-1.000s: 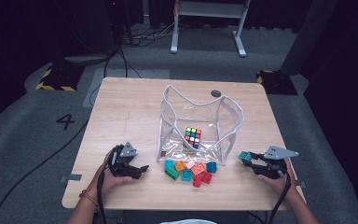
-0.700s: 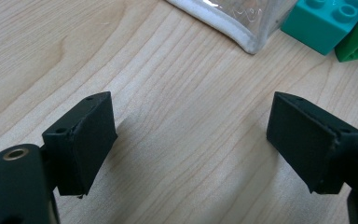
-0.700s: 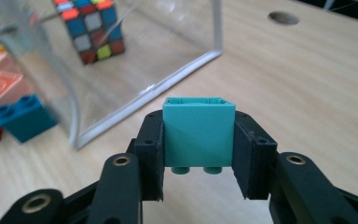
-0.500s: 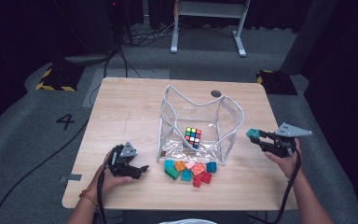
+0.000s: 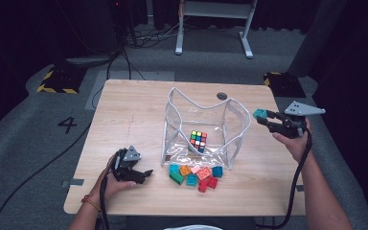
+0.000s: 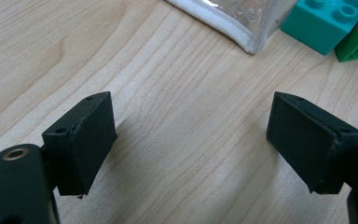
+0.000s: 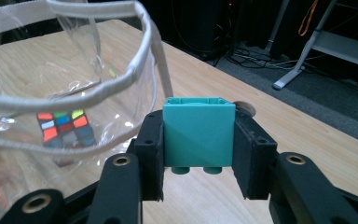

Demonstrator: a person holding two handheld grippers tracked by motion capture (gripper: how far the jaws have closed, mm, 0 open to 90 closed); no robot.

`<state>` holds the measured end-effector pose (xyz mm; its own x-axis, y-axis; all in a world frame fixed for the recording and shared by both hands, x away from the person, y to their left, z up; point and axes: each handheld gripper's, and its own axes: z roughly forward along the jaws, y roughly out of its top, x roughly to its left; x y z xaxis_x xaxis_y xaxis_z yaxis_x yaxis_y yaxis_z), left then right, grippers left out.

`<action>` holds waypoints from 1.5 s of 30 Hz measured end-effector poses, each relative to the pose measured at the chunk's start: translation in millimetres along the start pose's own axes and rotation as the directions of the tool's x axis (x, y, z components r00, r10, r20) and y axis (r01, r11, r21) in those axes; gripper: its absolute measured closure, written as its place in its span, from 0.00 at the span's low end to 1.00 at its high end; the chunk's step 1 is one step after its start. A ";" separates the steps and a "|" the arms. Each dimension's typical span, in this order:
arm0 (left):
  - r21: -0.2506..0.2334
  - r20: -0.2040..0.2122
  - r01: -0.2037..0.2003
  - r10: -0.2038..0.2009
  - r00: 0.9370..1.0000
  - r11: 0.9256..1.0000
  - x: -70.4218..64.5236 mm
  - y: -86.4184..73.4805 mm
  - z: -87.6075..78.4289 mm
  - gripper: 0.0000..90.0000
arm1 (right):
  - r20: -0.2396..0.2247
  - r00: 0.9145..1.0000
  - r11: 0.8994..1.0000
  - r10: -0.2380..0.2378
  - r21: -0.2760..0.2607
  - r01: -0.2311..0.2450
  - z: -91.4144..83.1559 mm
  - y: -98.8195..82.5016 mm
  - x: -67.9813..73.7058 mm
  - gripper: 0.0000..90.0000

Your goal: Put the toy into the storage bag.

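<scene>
A clear plastic bag (image 5: pixel 206 125) with a white rim stands open in the middle of the table, and a colourful puzzle cube (image 5: pixel 198 140) lies inside it. Several toy bricks (image 5: pixel 195 174) lie in a loose pile at the bag's front. My right gripper (image 5: pixel 263 117) is raised beside the bag's right rim and is shut on a teal brick (image 7: pixel 199 136), studs down between the pads. My left gripper (image 5: pixel 143 175) rests on the table at the front left, jaws open over bare wood, with a teal brick (image 6: pixel 324 23) and the bag's corner (image 6: pixel 242 32) ahead of it.
The wooden table (image 5: pixel 129 115) has bare wood to the left of and behind the bag. A small dark disc (image 5: pixel 222 96) sits near the far edge. Beyond the table stand a grey floor and a metal frame (image 5: pixel 211 28).
My right gripper has risen from the table's front right with the teal brick and moved back beside the bag's rim. The left gripper has stayed put.
</scene>
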<state>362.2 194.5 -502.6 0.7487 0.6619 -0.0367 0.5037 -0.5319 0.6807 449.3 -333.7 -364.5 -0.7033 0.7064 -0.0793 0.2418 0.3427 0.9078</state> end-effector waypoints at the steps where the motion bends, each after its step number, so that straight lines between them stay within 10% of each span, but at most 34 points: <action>1: -0.001 0.000 0.001 -0.001 1.000 1.000 -0.1 -0.1 0.1 0.17 | -0.008 1.000 1.000 0.002 -0.002 -0.002 0.9 3.5 -1.1 0.66; 12: 0.000 -0.002 -0.001 0.001 1.000 1.000 0.1 0.0 0.0 0.17 | -0.033 0.999 0.998 -0.040 -0.048 0.038 -0.1 49.1 -3.8 0.66; 23: 0.000 -0.002 0.000 0.000 1.000 1.000 0.1 0.0 0.0 0.17 | -0.119 0.984 0.991 -0.132 -0.015 0.131 16.1 84.0 24.5 0.66; 36: 0.001 0.003 0.002 -0.002 1.000 1.000 0.0 -0.1 0.0 0.17 | -0.328 0.902 0.948 -0.281 0.054 0.314 55.8 103.9 70.0 0.66; 45: 0.001 0.004 0.003 -0.003 1.000 1.000 0.0 -0.1 0.0 0.17 | -0.430 0.844 0.885 -0.320 0.183 0.429 83.0 104.4 82.8 0.66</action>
<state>362.2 194.5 -502.6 0.7490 0.6613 -0.0412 0.5060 -0.5307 0.6800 471.8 -188.0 -310.4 -0.9586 0.2202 -0.1808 0.0344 0.7192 0.6939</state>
